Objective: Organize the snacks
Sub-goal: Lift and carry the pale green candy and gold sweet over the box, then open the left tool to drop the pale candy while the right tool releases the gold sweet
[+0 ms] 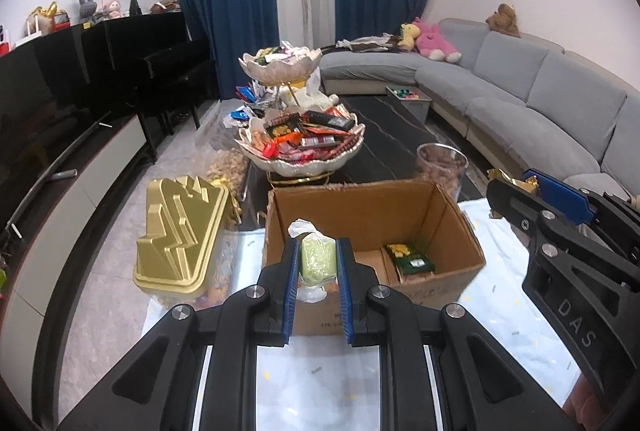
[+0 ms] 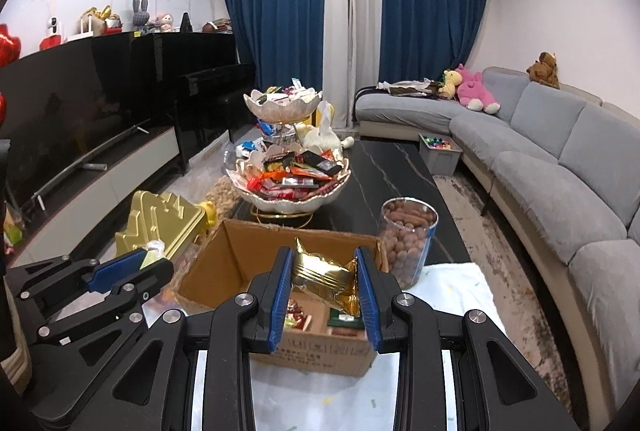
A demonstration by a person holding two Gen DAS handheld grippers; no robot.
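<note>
Nearest my lenses, both claws are clamped on snacks above the cardboard box (image 1: 372, 227): my left gripper (image 1: 318, 259) pinches one pale green wrapped snack (image 1: 318, 257), its long axis running away along the fingers, and my right gripper (image 2: 325, 277) pinches one crumpled gold packet (image 2: 326, 273) lying crosswise. Beyond the box and straight ahead stands the two-tiered snack stand (image 2: 290, 191), about equally far from both hands, which I judge is where both go. I count two bowls, one box, one glass jar of nuts (image 2: 408, 239) and one gold tin (image 1: 180, 231).
</note>
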